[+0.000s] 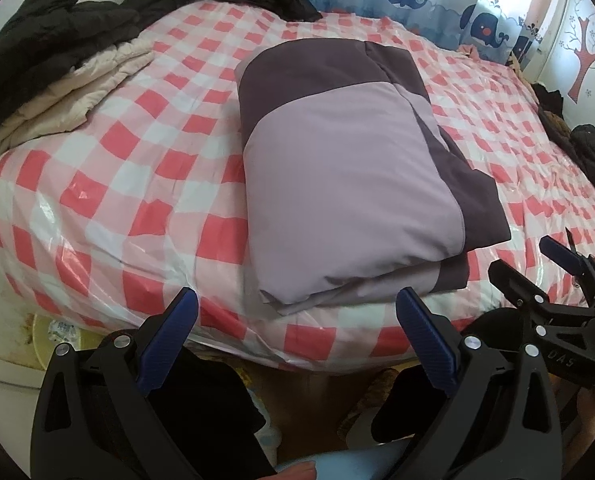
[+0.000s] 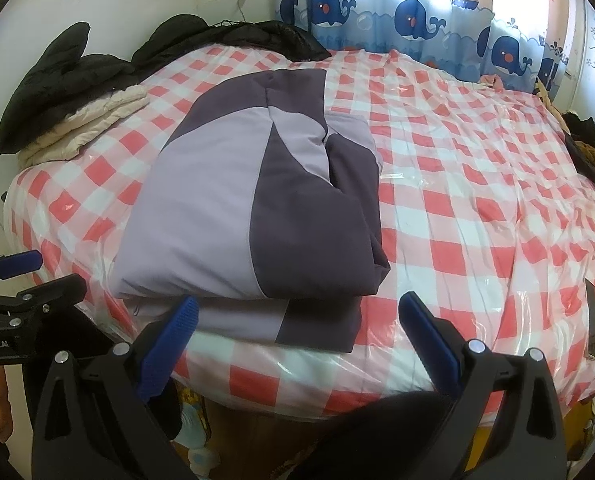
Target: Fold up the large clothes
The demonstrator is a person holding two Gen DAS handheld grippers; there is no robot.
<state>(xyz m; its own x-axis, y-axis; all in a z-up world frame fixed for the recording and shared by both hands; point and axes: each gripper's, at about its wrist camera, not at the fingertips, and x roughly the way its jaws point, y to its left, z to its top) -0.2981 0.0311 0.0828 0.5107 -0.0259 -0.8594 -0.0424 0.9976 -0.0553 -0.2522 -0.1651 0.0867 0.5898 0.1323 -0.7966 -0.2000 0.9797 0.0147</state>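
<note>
A lilac and dark purple garment (image 1: 349, 172) lies folded into a thick rectangular bundle on the bed, near its front edge. From the right wrist view the same garment (image 2: 233, 208) shows its dark panel on the right side. My left gripper (image 1: 297, 304) hovers open just short of the bed's front edge, nothing between its blue pads. My right gripper (image 2: 297, 310) is open too, level with the bundle's near edge and not touching it. The right gripper (image 1: 557, 256) appears at the right of the left wrist view; the left gripper (image 2: 17, 266) shows at the left of the right wrist view.
The bed wears a pink-and-white checked plastic cover (image 1: 117, 184). A black padded coat (image 1: 49, 32) and a cream quilted garment (image 1: 65, 96) are piled at the far left corner. Whale-print curtains (image 2: 409, 20) hang behind. Dark clothes (image 1: 589, 148) sit at the right edge. A dark flat object (image 2: 591, 320) lies at the right.
</note>
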